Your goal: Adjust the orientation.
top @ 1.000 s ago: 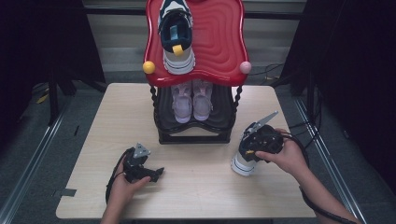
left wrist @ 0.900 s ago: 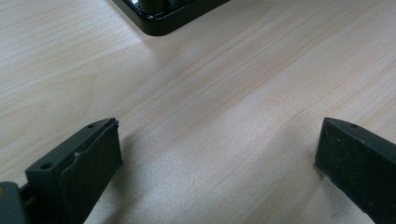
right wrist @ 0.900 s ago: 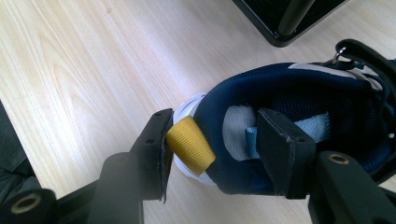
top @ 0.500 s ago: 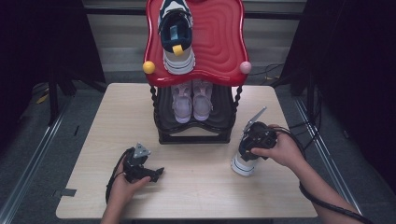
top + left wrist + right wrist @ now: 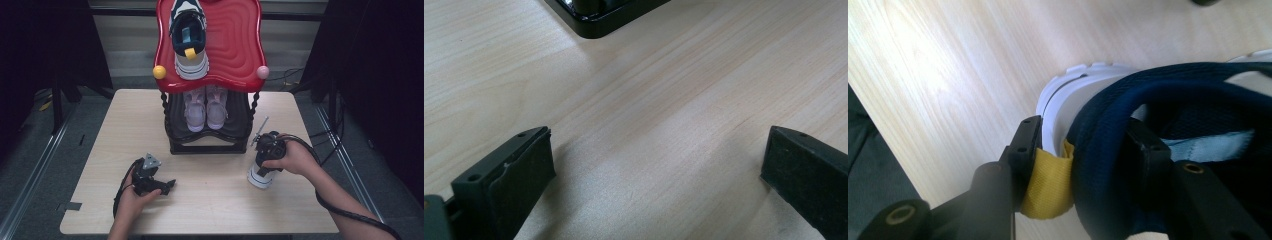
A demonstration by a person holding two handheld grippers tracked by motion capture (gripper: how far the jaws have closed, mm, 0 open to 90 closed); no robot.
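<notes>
A navy and white sneaker (image 5: 260,178) lies on the table to the right of the shoe rack. My right gripper (image 5: 269,149) is at its heel. In the right gripper view the jaws have just been closing: one jaw presses the yellow pull tab (image 5: 1048,186) outside the heel, and the other sits inside the navy collar (image 5: 1168,87). The heel is pinched between them in my right gripper (image 5: 1085,135). My left gripper (image 5: 167,186) rests low on the table at the front left. Its jaws stand wide apart over bare wood, so my left gripper (image 5: 659,145) holds nothing.
A rack with a red wavy top (image 5: 235,55) stands at the table's back centre. A matching sneaker (image 5: 189,40) sits on top and a pale pink pair (image 5: 205,107) on the black lower shelf. The rack's black base (image 5: 599,15) lies ahead of the left gripper.
The right hand has shifted slightly left and down onto the sneaker's heel, and its jaws have narrowed on it. The left hand and gripper have not moved.
</notes>
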